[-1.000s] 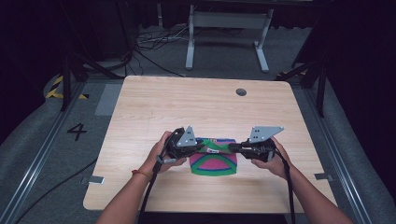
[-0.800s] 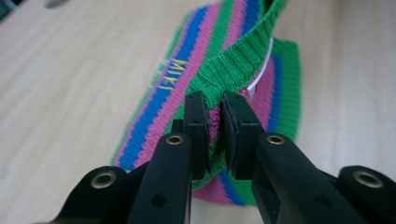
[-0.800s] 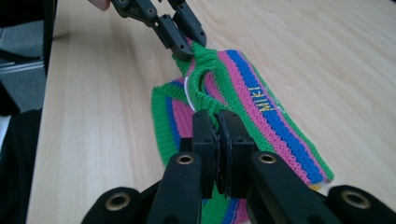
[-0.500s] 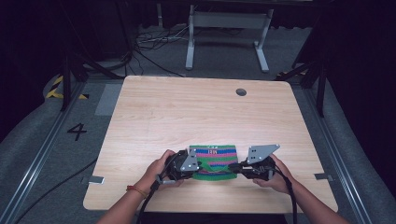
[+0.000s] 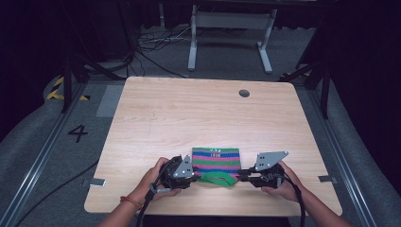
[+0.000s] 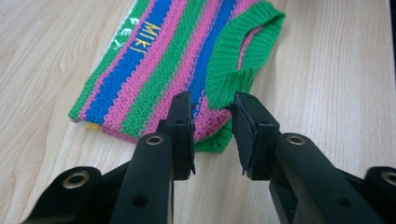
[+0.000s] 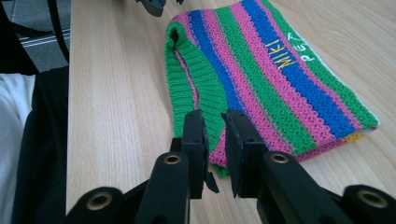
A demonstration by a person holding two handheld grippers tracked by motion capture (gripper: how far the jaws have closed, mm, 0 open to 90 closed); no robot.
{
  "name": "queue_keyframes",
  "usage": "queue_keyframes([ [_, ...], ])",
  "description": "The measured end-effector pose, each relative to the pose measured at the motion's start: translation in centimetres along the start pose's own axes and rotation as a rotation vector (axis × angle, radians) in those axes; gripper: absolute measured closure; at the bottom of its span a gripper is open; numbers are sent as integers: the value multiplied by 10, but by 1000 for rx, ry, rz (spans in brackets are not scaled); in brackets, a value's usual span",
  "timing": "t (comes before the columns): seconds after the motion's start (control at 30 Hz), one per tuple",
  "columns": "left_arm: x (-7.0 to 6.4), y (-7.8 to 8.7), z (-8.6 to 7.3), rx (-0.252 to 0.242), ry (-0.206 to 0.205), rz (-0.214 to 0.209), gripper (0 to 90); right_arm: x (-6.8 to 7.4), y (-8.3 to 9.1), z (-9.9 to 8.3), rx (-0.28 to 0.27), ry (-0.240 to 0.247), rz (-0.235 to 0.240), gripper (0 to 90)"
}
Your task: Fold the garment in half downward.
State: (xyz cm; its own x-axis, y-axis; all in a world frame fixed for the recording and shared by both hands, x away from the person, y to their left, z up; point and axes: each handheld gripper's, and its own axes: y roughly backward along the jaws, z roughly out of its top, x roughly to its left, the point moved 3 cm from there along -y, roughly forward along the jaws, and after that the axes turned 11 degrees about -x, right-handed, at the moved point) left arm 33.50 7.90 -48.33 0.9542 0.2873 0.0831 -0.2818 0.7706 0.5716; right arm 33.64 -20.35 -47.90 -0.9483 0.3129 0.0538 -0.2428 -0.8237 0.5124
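Left gripper sits low at the near-left corner of the small striped sweater. In the left gripper view its jaws stand apart with a clear gap, the green ribbed hem just ahead of the tips and not pinched.

The sweater lies flat on the wooden table, near the front edge, midway between the two hands (folded once, judging by the doubled layers at the near edge). Stripes of green, pink and blue; yellow lettering "MIKI" on the blue band.

Right gripper at the near-right corner. In the right gripper view the jaws are narrow, only a slim gap between them, and the tips sit at the sweater's near edge; I judge the fabric is not gripped, though the very tips hide the contact.

Step in hand, as I read it: set the garment down and let go, or retake the corners for another fold. To do it well:
- open both sides evenly so the knit does not drag to one side
- draw back low and straight along the table
- if regripping, take both layers at the ribbing, not one loose loop (knit snags easily).
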Motion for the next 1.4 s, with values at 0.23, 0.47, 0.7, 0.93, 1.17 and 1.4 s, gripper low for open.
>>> queue_keyframes([
  [0.23, 6, -5, 0, -19, 70, 1, 641, 0, -14, -4, 15, 11, -30, 727],
  [0.47, -5, -22, -9, 37, 48, -69, 693, 3, -24, -10, 41, 9, -61, 640],
  [0.7, -9, -28, -16, 53, 19, -32, 699, 2, -30, -20, 57, 6, -89, 588],
  [0.93, -1, -32, -19, 12, 28, -23, 699, -1, -31, -23, 46, 17, -125, 588],
  [1.17, 3, -28, -17, 6, 48, -55, 619, -8, -28, -19, 72, 21, -145, 524],
  [1.4, 6, -18, -11, 18, 45, -10, 506, -8, -23, -14, 81, 46, -168, 474],
])
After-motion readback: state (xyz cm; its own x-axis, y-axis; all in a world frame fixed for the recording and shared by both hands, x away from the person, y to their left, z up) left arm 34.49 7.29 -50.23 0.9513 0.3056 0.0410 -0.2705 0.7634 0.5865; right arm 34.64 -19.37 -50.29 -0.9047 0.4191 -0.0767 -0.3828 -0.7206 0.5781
